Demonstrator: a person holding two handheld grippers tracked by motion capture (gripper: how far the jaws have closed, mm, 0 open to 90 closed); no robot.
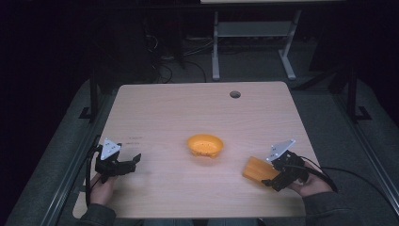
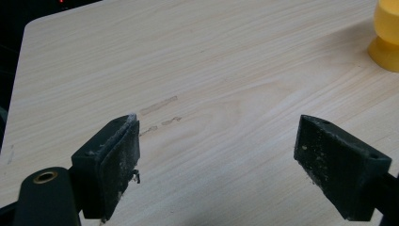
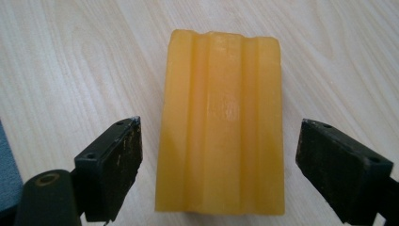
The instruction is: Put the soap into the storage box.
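While spread wide, right tongs straddle yellow block on worktop, not gripping; left tongs wide, nothing between.

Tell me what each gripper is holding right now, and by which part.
Nothing is held. The right gripper stands open astride the orange ridged block, its jaws clear of both long sides. The left gripper is open over bare table.

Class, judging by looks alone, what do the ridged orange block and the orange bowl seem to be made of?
Orange block: likely soap or wax; slightly translucent, waxy sheen, moulded lengthwise ridges. Orange bowl: probably plastic; uniform bright colour, smooth thin rim.
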